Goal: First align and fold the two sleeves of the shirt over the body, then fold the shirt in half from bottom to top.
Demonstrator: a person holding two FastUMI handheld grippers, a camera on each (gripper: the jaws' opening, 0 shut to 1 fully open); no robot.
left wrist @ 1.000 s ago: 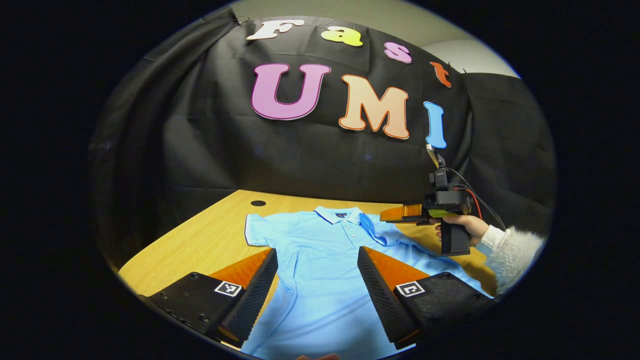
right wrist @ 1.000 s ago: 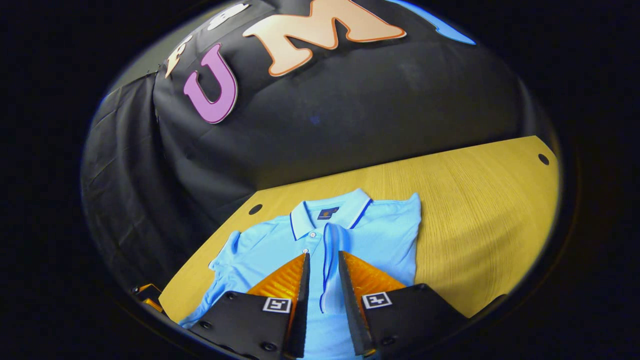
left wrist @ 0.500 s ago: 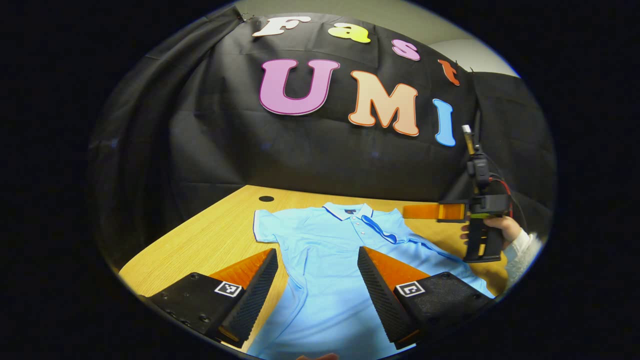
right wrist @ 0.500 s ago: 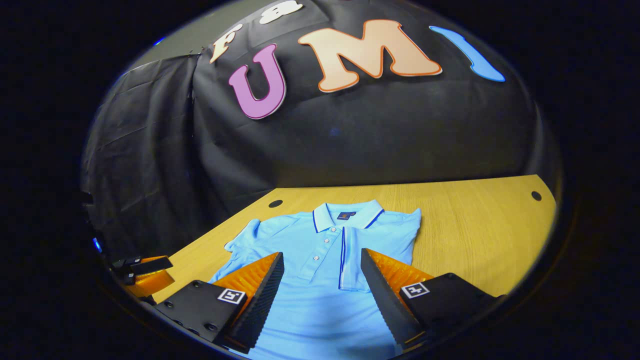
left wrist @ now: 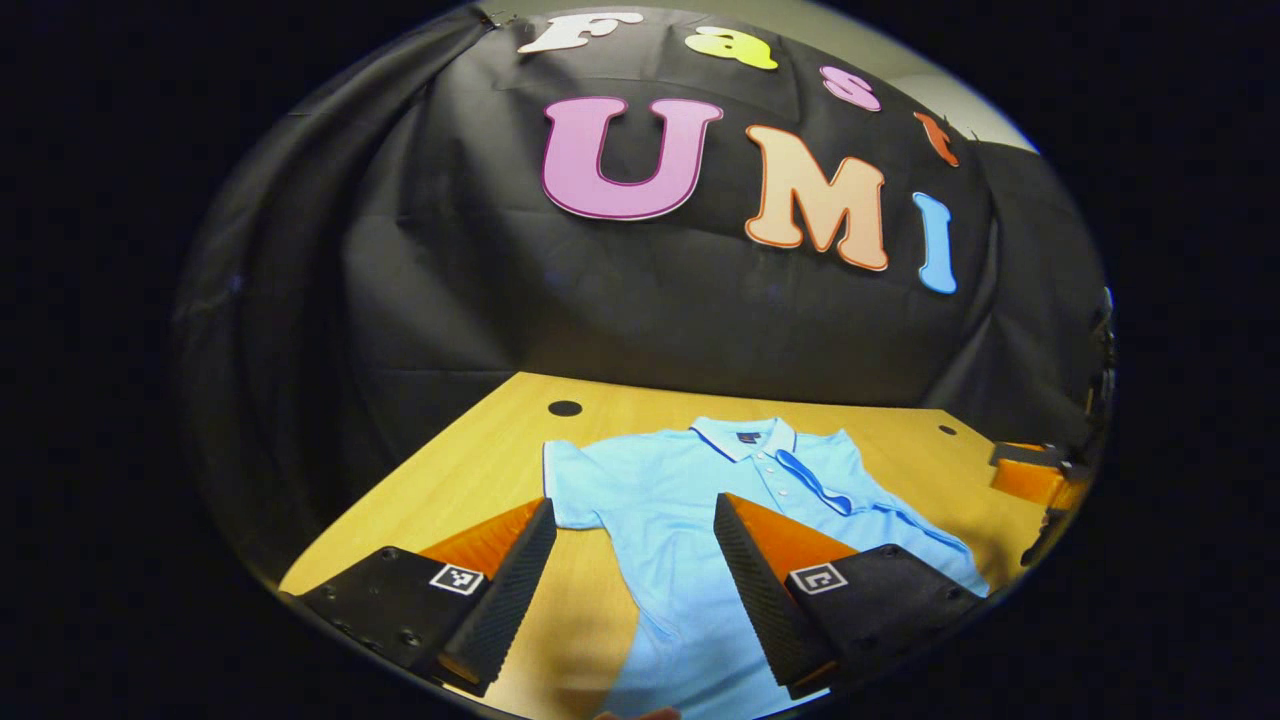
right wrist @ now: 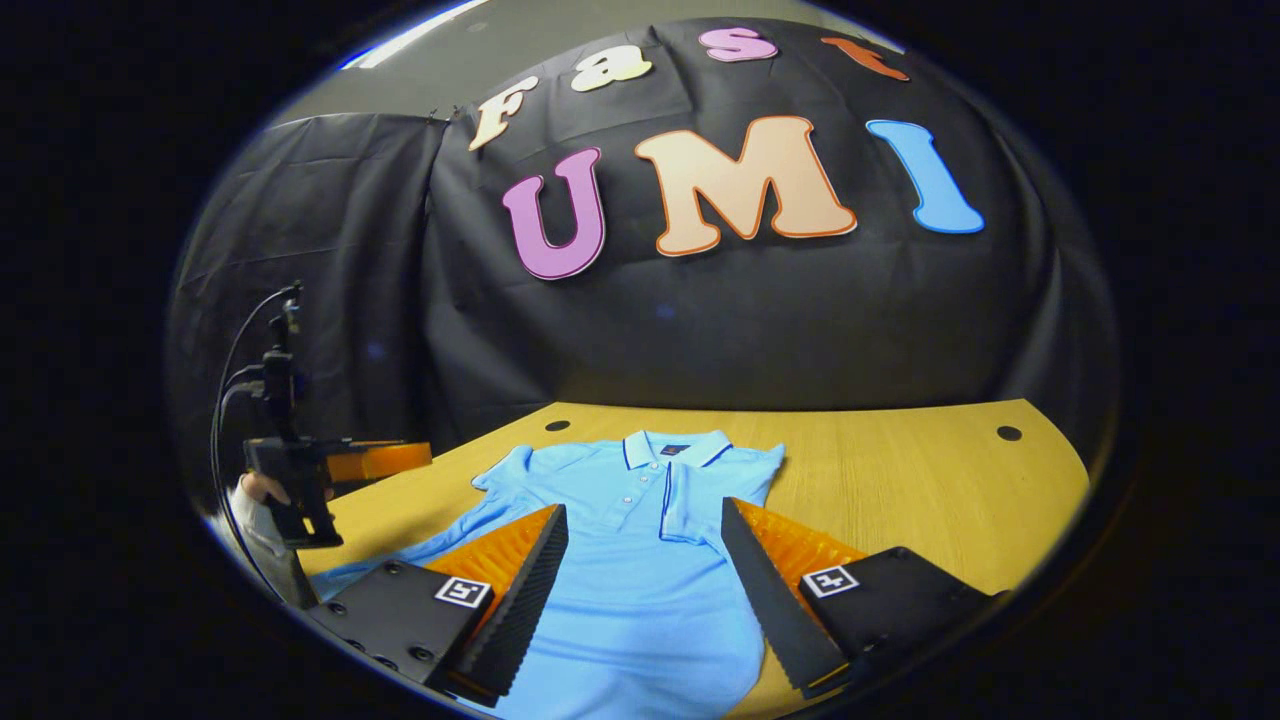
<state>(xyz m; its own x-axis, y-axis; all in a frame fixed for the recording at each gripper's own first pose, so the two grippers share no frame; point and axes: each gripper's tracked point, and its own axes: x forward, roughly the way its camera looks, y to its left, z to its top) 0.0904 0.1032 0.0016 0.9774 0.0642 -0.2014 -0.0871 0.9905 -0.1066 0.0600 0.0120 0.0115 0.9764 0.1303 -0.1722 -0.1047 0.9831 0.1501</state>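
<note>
A light blue polo shirt [left wrist: 720,490] lies flat on the wooden table [left wrist: 470,470], collar toward the wall. One sleeve [left wrist: 815,487] is folded over the body beside the button placket, also visible as the folded sleeve [right wrist: 688,497]. The other sleeve [left wrist: 578,488] is spread out on the table. My left gripper [left wrist: 632,505] hovers open just before that spread sleeve, holding nothing. My right gripper [right wrist: 644,508] is open above the shirt [right wrist: 620,590] body, empty. The left gripper [right wrist: 345,462], held by a hand, is at the left of the right gripper view.
Bare table [right wrist: 900,490] stretches beside the shirt on the folded-sleeve side. Round cable holes [left wrist: 565,408] [right wrist: 1008,433] sit near the back corners. The black cloth wall stands right behind the table. The right gripper [left wrist: 1030,478] is at the far right edge of the left gripper view.
The right gripper opened, let go of the sleeve it had laid over the body, and drew back. The left gripper shifted toward the spread sleeve.
</note>
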